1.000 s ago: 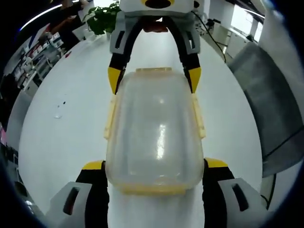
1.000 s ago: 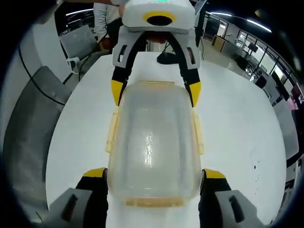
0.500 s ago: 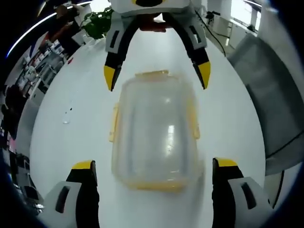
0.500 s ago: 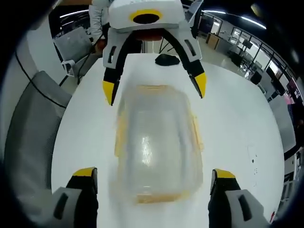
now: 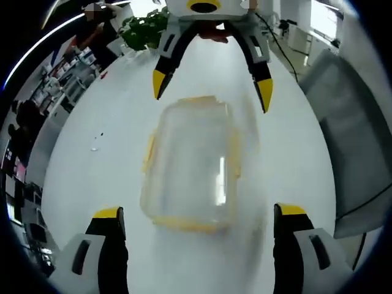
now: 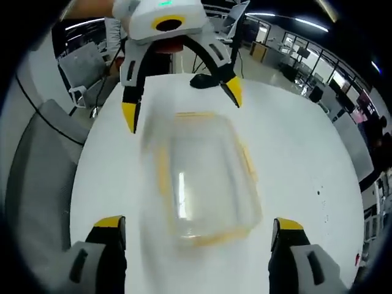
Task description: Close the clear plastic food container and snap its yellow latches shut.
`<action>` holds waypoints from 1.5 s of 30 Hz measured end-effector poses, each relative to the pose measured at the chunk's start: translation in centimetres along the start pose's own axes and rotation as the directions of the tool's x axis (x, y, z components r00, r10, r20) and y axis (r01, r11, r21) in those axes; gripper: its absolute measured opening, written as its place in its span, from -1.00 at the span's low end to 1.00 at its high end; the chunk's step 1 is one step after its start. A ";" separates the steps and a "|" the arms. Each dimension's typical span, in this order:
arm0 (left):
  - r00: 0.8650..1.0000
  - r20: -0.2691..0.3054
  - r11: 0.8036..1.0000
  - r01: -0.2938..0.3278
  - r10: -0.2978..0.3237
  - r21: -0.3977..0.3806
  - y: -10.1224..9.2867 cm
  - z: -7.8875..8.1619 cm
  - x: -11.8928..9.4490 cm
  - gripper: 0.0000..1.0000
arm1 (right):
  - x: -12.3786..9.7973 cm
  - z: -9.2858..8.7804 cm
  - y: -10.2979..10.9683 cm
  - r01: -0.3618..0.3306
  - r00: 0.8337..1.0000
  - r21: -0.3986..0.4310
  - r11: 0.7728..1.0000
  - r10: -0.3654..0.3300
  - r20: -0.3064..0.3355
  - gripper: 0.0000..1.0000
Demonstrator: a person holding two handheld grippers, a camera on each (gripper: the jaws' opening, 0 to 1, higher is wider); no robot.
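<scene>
Looking along my left gripper, I see its two yellow-tipped jaws spread wide, one to either side of the clear rectangular plastic food container with its yellow rim and latches. Neither jaw touches it. The container lies flat on the white oval table, lid on, and is somewhat blurred. Beyond its far end my right gripper faces me, jaws likewise parted and clear of the container's corners. A green potted plant stands past the table's far edge, and a grey chair sits to the right.

In the right gripper view, my right gripper is open, its jaws well apart on both sides of the container, with my left gripper open at the far end. A black object rests on the table behind it; I cannot tell what it is.
</scene>
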State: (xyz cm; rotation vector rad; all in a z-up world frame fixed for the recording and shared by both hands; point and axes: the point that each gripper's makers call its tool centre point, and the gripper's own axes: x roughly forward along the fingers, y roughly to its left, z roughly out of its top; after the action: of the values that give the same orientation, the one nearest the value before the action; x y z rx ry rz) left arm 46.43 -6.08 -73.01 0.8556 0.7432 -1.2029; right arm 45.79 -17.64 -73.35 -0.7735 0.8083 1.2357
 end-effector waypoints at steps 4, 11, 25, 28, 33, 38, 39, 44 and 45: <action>0.998 0.055 0.996 -0.025 0.030 -0.087 -0.3 0.8 -0.6 0.92 | -0.5 -0.4 0.4 0.012 1.000 0.041 0.999 -0.013 0.015 0.94; 0.992 0.083 0.983 -0.077 0.092 -0.165 -1.9 0.7 -1.4 0.98 | -1.6 -0.7 1.5 0.025 0.999 0.100 0.995 -0.029 0.042 0.94; 0.962 0.153 0.927 -0.162 0.225 -0.339 -4.6 0.5 -5.5 0.98 | -4.0 0.8 4.3 0.110 0.984 0.210 0.971 -0.136 0.112 0.98; 0.961 0.140 0.915 -0.173 0.237 -0.364 -5.1 -0.2 -5.8 0.98 | -4.3 0.5 5.3 0.117 0.983 0.223 0.968 -0.145 0.113 0.98; 0.954 0.130 0.882 -0.193 0.272 -0.429 -6.1 -1.3 -6.8 0.98 | -5.0 -0.1 6.8 0.126 0.979 0.252 0.959 -0.161 0.123 0.98; 0.949 0.102 0.849 -0.213 0.297 -0.483 -8.1 -1.5 -6.9 0.98 | -6.1 -2.1 8.0 0.144 0.975 0.283 0.948 -0.184 0.120 0.98; 0.947 0.108 0.846 -0.214 0.302 -0.488 -8.3 -1.4 -7.0 0.98 | -6.4 -2.5 8.1 0.152 0.973 0.298 0.942 -0.195 0.121 0.98; 0.947 0.115 0.853 -0.212 0.300 -0.478 -10.7 -1.2 -7.4 0.98 | -7.7 -3.4 9.7 0.135 0.959 0.389 0.911 -0.219 0.180 0.98; 0.942 0.116 0.851 -0.225 0.314 -0.475 -11.0 -1.2 -7.6 0.98 | -8.2 -3.5 9.9 0.146 0.949 0.401 0.904 -0.242 0.201 0.98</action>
State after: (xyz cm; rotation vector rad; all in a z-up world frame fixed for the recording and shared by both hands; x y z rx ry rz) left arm 34.05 -2.91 -68.85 0.4252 0.6837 -0.7936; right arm 34.52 -23.09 -68.80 -0.3621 0.7168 0.9306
